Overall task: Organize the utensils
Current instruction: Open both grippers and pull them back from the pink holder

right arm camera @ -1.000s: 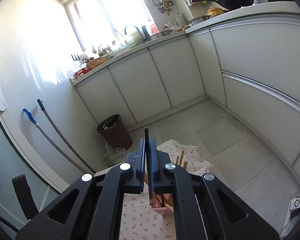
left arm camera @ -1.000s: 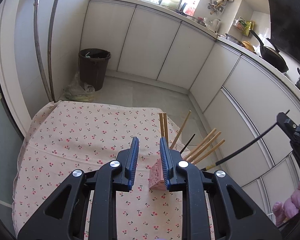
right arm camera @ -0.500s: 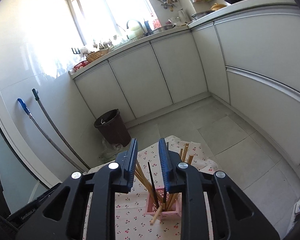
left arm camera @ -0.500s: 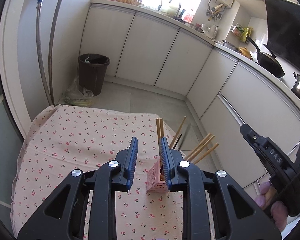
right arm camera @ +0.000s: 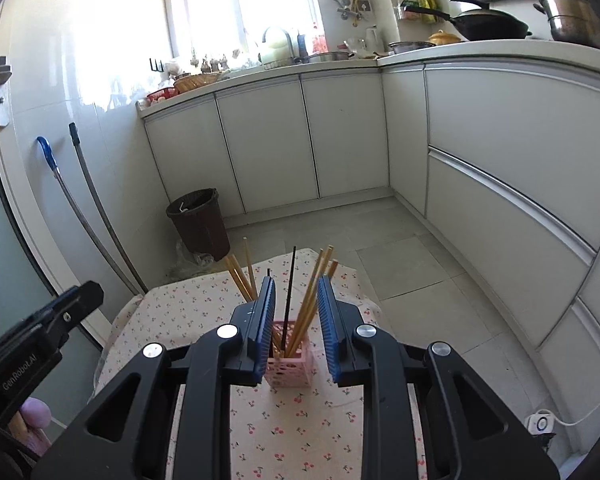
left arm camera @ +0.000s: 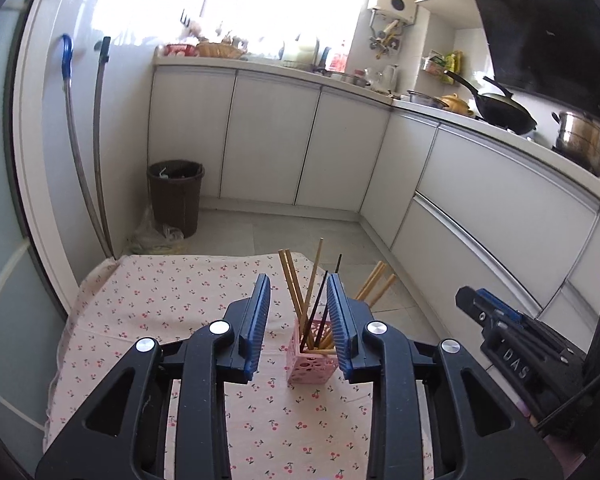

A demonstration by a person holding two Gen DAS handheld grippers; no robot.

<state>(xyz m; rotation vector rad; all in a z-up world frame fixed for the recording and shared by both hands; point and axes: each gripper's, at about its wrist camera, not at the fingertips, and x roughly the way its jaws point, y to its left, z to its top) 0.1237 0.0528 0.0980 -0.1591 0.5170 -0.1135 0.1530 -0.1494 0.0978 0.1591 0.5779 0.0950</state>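
Looking past my left gripper [left arm camera: 298,322], whose jaws are opening with nothing pinched, I see the holder [left arm camera: 310,359] on the cloth [left arm camera: 168,304], just beyond the fingertips. My right gripper [right arm camera: 296,316] has its jaws apart and empty, the holder [right arm camera: 289,368] just beyond them. Chopsticks [right arm camera: 309,300] stand in the holder, splayed outward; bin [right arm camera: 199,220] far behind.

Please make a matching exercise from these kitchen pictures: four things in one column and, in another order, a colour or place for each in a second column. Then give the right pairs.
Things:
1. chopstick holder
2. waste bin
3. wok
4. tablecloth

Colour or place:
A. on the counter, by the steel pot
B. pink, on the table
C. cherry print
D. dark brown, on the floor

Pairs: 1-B, 2-D, 3-A, 4-C
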